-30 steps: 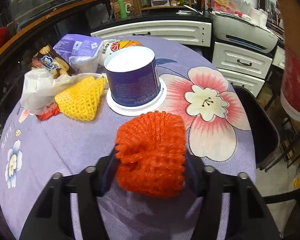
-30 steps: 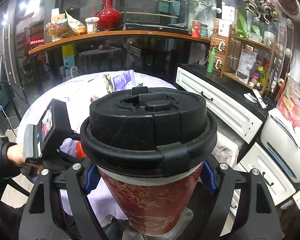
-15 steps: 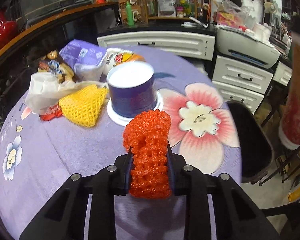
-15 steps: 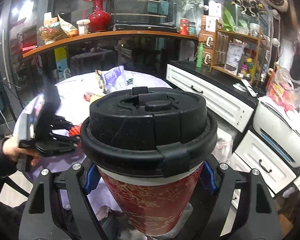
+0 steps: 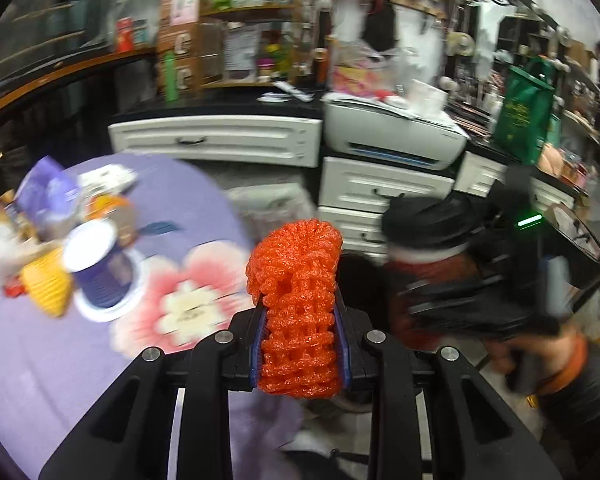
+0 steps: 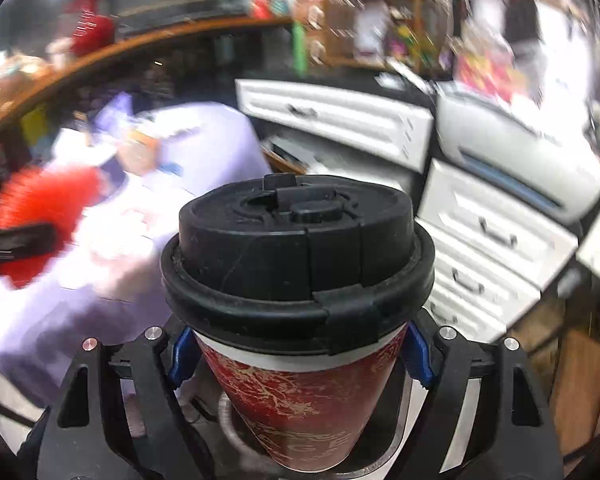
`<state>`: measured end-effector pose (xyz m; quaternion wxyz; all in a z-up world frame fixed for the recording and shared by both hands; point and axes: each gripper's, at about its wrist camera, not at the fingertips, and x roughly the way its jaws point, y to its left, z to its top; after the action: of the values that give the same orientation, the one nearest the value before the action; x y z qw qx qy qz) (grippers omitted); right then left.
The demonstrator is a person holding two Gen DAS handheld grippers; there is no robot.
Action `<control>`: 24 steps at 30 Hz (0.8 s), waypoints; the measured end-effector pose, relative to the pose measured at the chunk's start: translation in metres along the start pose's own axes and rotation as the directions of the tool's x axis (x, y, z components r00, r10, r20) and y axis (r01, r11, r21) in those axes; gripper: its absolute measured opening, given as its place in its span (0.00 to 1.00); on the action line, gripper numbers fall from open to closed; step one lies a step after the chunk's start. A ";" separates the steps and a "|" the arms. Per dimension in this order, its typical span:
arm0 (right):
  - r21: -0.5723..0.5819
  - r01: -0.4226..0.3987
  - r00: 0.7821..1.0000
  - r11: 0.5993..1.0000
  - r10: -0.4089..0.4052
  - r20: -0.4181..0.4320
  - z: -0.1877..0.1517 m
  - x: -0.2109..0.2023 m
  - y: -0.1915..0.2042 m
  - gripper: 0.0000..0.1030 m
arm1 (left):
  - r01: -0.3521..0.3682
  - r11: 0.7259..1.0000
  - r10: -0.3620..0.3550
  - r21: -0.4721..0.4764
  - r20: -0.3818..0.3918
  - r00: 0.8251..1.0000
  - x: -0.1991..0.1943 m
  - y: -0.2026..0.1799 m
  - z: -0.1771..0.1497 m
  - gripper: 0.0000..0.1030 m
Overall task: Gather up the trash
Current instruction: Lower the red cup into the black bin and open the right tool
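My left gripper [image 5: 300, 344] is shut on an orange foam fruit net [image 5: 296, 300] and holds it in the air past the table's right edge. My right gripper [image 6: 300, 356] is shut on a red paper cup with a black lid [image 6: 296, 272]; that cup and gripper show blurred in the left wrist view [image 5: 432, 240] to the right of the net. The net shows blurred at the left of the right wrist view [image 6: 40, 208]. More trash lies on the round purple floral table [image 5: 60, 360]: a blue tub [image 5: 100, 268], a yellow foam net [image 5: 48, 288], wrappers [image 5: 48, 196].
White drawers [image 5: 220, 140] and a white printer [image 5: 392, 132] stand behind the table. A dark chair [image 5: 364, 280] sits beside the table's right edge. A metal ring-shaped rim [image 6: 236, 436] shows below the cup. Shelves with clutter line the back wall.
My left gripper closed on the orange net, lifted it off the table and swung right. My right gripper with the cup has come closer to the left one. Both views are motion-blurred now.
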<state>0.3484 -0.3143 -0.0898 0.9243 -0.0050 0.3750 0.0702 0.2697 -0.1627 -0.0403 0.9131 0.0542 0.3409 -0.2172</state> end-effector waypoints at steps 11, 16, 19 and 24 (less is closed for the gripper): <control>0.131 0.044 0.942 0.990 0.003 -0.334 -0.060 0.126 -0.020 0.77 | 0.040 0.999 -0.040 -0.005 -0.088 0.995 0.065 -0.032 -0.013 0.27; 0.155 0.045 0.911 0.987 0.023 -0.412 -0.071 0.154 -0.022 0.77 | 0.033 0.999 -0.036 -0.026 -0.121 0.992 0.081 -0.030 -0.020 0.27; 0.132 0.052 0.891 0.990 0.013 -0.454 -0.078 0.168 -0.021 0.77 | 0.034 0.999 -0.038 -0.034 -0.130 0.991 0.084 -0.029 -0.022 0.27; 0.090 0.073 0.851 0.993 -0.015 -0.526 -0.087 0.179 -0.016 0.78 | 0.030 0.999 -0.036 -0.045 -0.142 0.989 0.088 -0.027 -0.023 0.27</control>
<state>0.4169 -0.3125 -0.2777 0.7875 0.0167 0.6155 0.0248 0.3032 -0.2129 -0.1137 0.8835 0.0444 0.4108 -0.2206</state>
